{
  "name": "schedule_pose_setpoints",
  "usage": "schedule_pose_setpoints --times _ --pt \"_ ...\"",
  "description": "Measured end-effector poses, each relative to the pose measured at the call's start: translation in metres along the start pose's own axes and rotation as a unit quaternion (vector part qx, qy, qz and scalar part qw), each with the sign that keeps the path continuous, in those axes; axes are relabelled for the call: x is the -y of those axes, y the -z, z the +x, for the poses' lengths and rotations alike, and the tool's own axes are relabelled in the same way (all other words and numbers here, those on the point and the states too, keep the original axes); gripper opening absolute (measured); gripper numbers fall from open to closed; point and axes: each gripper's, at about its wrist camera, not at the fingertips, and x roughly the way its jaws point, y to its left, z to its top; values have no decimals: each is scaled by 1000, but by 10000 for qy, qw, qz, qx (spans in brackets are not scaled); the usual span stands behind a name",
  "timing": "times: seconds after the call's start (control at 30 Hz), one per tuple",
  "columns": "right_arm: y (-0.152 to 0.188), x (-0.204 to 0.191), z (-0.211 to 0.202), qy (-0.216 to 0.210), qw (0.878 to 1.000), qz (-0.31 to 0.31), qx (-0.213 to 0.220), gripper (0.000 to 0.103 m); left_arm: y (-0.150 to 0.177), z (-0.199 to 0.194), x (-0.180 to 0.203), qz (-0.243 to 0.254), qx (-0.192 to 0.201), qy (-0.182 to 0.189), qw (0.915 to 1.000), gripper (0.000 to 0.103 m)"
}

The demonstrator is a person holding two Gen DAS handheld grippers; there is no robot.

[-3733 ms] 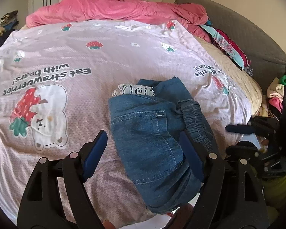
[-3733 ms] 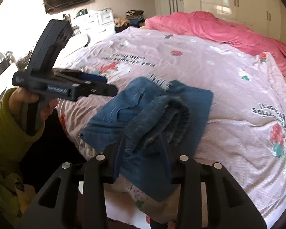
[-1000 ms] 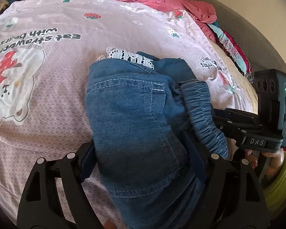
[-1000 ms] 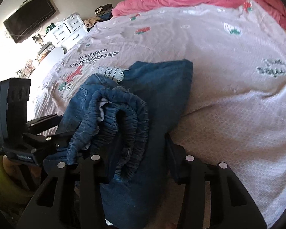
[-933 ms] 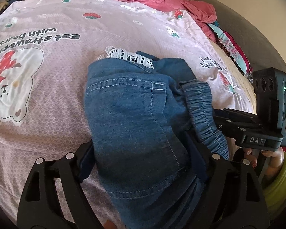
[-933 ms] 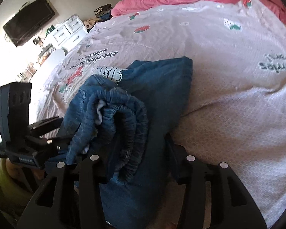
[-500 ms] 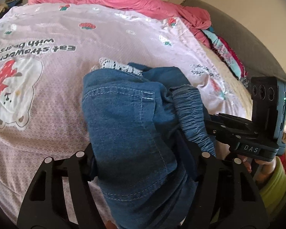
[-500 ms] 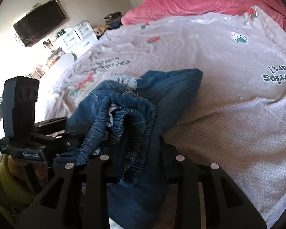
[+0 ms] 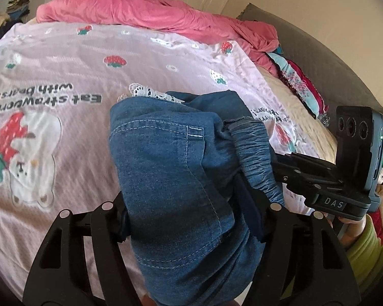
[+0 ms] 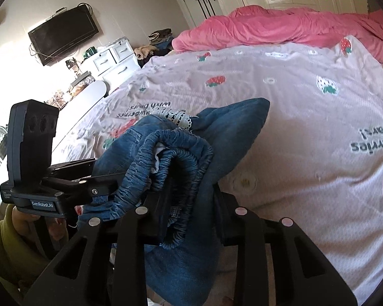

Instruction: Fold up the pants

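One pair of blue denim pants [image 9: 171, 178], bunched into a thick folded bundle, raised at the near edge of the bed [image 9: 301, 107] with the far end drooping toward the blanket. White lace trim [image 9: 150, 93] peeking out at the bundle's far end; gathered elastic waistband [image 10: 176, 163] curled on the right side. Two grippers, both clamped on the pants: left gripper [image 9: 189, 219] pinching the wide denim fold, jaws closed in on it within the last second; right gripper [image 10: 191, 204] gripping the waistband part, likewise just tightened onto the cloth. One hand [image 10: 25, 221] in a green sleeve under the left gripper's handle. Beneath, one pale pink blanket [image 9: 115, 51] printed with strawberries, a bear and lettering. One crumpled pink quilt [image 9: 145, 12] along the bed's far edge. One wall-mounted television [image 10: 63, 34] and one white dresser [image 10: 112, 60] beyond the bed's left side.
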Motion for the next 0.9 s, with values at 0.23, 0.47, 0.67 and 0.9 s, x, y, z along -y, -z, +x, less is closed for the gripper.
schedule_pose_setpoints --times 0.23,0.47,0.67,0.9 --pt "-19 4 7 51 10000 -6 77 29 -22 5 -3 62 73 -53 9999 60" --pt "-38 14 15 47 9998 123 160 29 -40 11 -5 135 144 -97 9998 60" --pt "-52 22 24 123 9997 132 168 29 -52 21 -9 168 140 -165 9996 60" --pt "-63 30 39 288 9995 95 107 29 -65 40 -18 199 61 -273 9994 60"
